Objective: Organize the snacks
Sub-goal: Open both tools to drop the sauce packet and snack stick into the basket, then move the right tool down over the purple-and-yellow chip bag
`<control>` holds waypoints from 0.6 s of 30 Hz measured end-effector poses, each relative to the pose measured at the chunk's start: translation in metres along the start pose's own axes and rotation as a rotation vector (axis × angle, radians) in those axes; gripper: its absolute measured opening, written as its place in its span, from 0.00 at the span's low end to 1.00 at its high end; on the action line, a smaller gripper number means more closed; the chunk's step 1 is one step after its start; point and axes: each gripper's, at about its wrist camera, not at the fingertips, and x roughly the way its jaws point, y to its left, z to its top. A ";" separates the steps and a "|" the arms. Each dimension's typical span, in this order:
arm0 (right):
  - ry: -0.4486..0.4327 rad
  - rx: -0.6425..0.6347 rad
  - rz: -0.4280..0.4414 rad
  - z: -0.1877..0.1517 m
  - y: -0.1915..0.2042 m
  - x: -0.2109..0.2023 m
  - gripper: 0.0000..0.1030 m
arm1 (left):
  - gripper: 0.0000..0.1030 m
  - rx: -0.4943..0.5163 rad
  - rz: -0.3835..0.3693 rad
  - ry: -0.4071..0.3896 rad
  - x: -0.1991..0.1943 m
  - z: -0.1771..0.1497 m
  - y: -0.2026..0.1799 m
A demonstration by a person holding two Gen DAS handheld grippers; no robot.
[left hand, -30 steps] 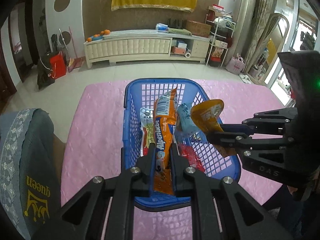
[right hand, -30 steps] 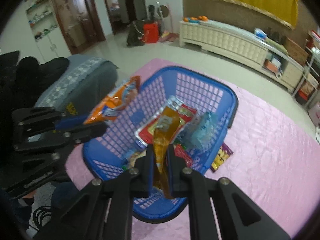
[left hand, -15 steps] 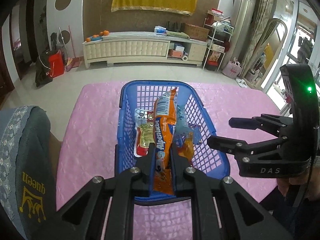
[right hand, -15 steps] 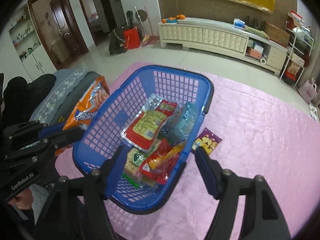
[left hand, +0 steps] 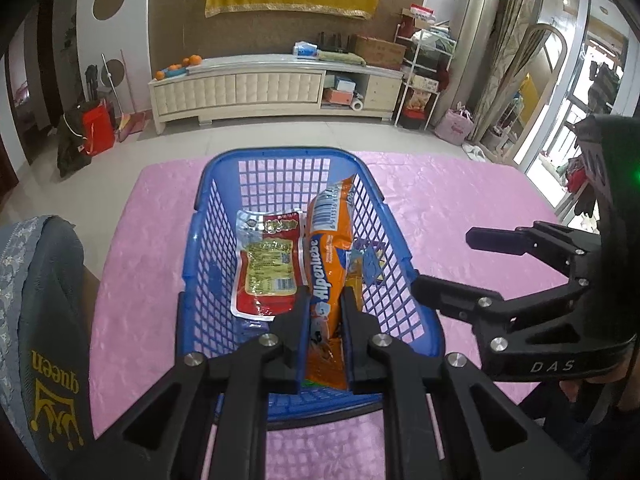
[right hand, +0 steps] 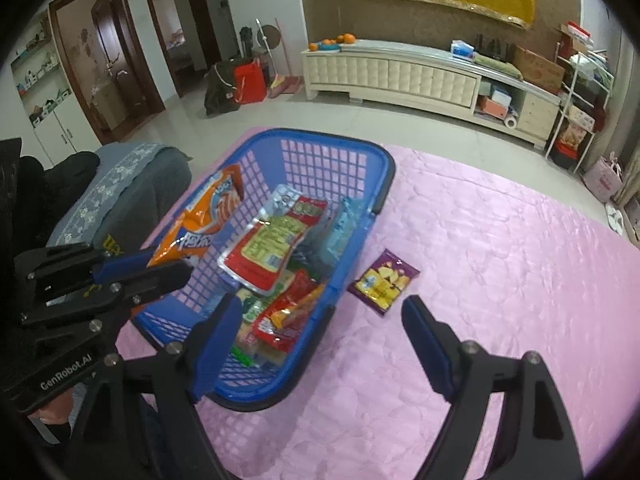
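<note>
Presently, left tongs (left hand: 323,322) are clamped tight on an orange Alpenliebe candy bag (left hand: 329,256), gripped near its lower end, the bag standing upright over the near part of the blue plastic basket (left hand: 200,216). Right tongs (right hand: 320,320) are opening, jaws wide apart and nothing between them; they hang over the near right corner of the basket.

Basket sits on a pink quilted surface (right hand: 500,280). Inside it: a red pouch with a yellow label (right hand: 272,244) lying on top of the pile, a pale blue packet (right hand: 344,224) leaning against the right wall, and a red-and-orange packet (right hand: 288,312) toward the near end. Green wrappers show lower down, print too small to read, possibly biscuits.

One purple snack packet (right hand: 384,282) lies flat on the surface outside the basket, just beside its right wall, not touching it.

Grey cushion with gold "queen" lettering (left hand: 44,320) borders the surface on the left.
</note>
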 end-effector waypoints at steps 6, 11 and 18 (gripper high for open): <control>0.024 0.029 0.000 -0.003 -0.012 0.012 0.83 | 0.12 -0.018 -0.007 0.034 0.018 0.000 0.008; 0.029 0.047 -0.009 -0.005 -0.017 0.015 0.83 | 0.37 0.007 0.027 0.044 0.024 -0.002 0.004; 0.022 0.060 -0.009 -0.007 -0.020 0.004 0.83 | 0.60 0.019 0.064 0.014 0.012 -0.008 0.002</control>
